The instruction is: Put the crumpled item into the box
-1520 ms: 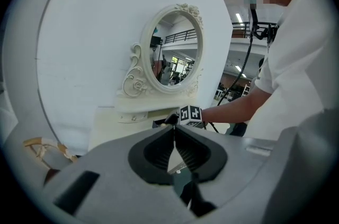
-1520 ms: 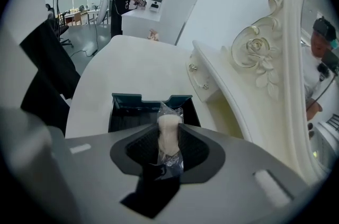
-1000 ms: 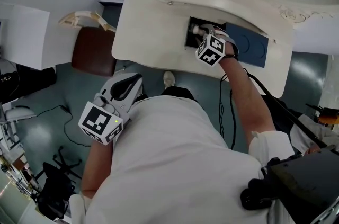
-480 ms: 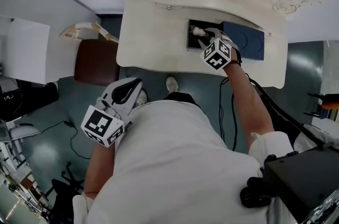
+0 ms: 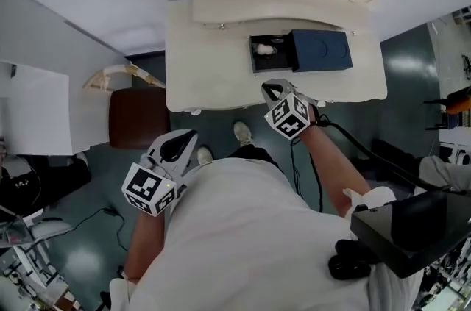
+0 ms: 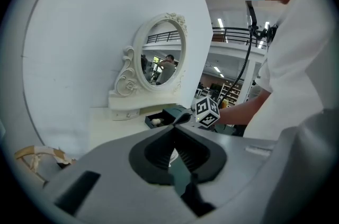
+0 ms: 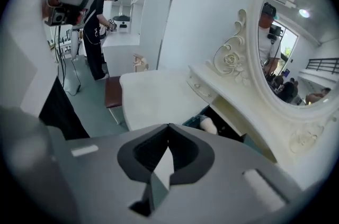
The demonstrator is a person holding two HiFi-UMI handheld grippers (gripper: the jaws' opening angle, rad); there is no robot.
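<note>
Handling: judging the crumpled item (image 5: 263,48) as very light and soft, probably paper or tissue, giving easily under pressure and not fragile. Expecting no slipping, only squashing, so pinching gently across the middle of the wad from above being enough.

Seeing it already lying inside the box (image 5: 268,70), in the open compartment, near the far wall, small and white against the dark lining. Noticing nothing else inside the box, as far as the head view is showing. Seeing the dark blue lid (image 5: 321,51) lying right of the box and touching it; not being able to tell whether hinged or loose. Finding the box resting on the pale desk (image 5: 206,59).

Seeing the right hand-held gripper (image 5: 271,89) on the near side of the box, close but apart from it, closing its jaws fully together with nothing between them. Seeing the left hand-held gripper (image 5: 184,142) well apart from the box, beyond the desk edge, clenched too and empty.

Judging the placing as practically done, with maybe only the closing of the lid remaining.
</note>
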